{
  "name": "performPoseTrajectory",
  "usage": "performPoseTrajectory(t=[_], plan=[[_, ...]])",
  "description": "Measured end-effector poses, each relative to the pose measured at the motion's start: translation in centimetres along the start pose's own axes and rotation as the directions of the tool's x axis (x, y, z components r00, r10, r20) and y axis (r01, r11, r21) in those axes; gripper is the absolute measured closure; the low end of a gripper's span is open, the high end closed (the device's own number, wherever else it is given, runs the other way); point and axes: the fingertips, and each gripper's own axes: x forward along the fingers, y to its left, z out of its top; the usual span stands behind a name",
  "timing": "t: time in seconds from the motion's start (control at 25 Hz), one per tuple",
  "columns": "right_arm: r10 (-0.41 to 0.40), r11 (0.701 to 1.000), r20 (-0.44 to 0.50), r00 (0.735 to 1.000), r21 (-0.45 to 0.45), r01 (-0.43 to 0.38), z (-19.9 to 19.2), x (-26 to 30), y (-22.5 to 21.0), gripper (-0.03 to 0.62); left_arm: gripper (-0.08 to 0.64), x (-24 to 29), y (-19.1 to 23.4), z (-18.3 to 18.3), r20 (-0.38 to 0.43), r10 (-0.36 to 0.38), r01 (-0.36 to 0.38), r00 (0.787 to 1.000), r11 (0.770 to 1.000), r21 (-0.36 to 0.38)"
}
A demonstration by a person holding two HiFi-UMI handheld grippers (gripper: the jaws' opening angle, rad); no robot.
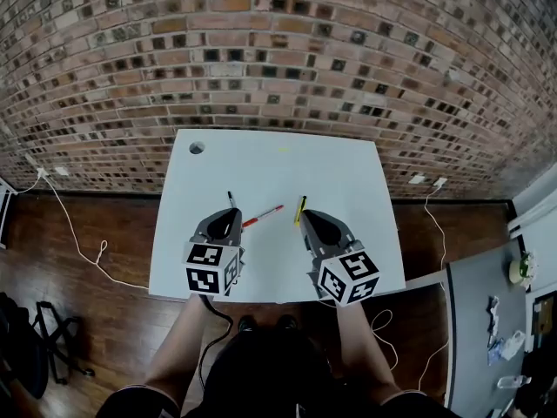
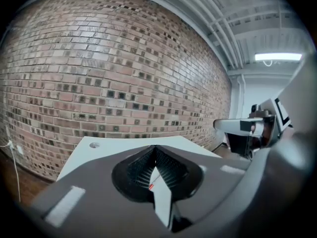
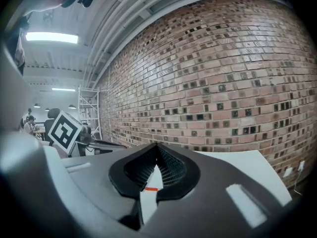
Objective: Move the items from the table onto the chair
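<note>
White worktop (image 1: 261, 164) carries a red pen (image 1: 263, 217), yellow pen (image 1: 300, 209) and black pen (image 1: 231, 199) mid-frame. My left hand-held gripper (image 1: 230, 219) and right hand-held gripper (image 1: 308, 223) sit closed and empty just below them. I judge this the approach; next I must open jaws around one.

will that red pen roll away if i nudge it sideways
Probably yes: the red pen looks slim and round, lying flat on the smooth white table. It is likely stiff and light, so it should lift without bending. Being thin, it may slip from a loose grip.
</note>
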Motion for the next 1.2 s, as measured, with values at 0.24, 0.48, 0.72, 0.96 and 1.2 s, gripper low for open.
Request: performPoseTrajectory(t=[0.24,0.48,0.72,0.96,1.2], plan=[[0.019,0.999,-0.036,0.999,0.027,-0.018,-1.5,0.8,-0.6,0.591,0.548,3.5,2.7,-3.2,-0.063,0.101,-0.101,0.993,0.995,-0.007],[0.032,0.998,-0.086,0.996,0.051,-0.027,-3.4,1.2,-1.7,0.591,0.432,8.4,5.5,-7.8,-0.184,0.167,-0.178,0.969,0.983,-0.043],[0.022,0.998,-0.134,0.991,0.060,-0.014,-5.1,1.0,-3.3,0.591,0.411,11.8,8.1,-13.3,-0.351,0.236,-0.271,0.906,0.961,-0.052],[0.003,0.998,-0.138,0.990,0.067,0.006,-5.2,0.1,-5.4,0.591,0.411,12.4,8.2,-15.4,-0.443,0.270,-0.323,0.855,0.945,-0.048],[-0.007,0.997,-0.132,0.991,0.072,0.016,-5.1,-0.3,-6.5,0.591,0.464,12.5,8.6,-15.6,-0.454,0.305,-0.347,0.837,0.938,-0.011]])
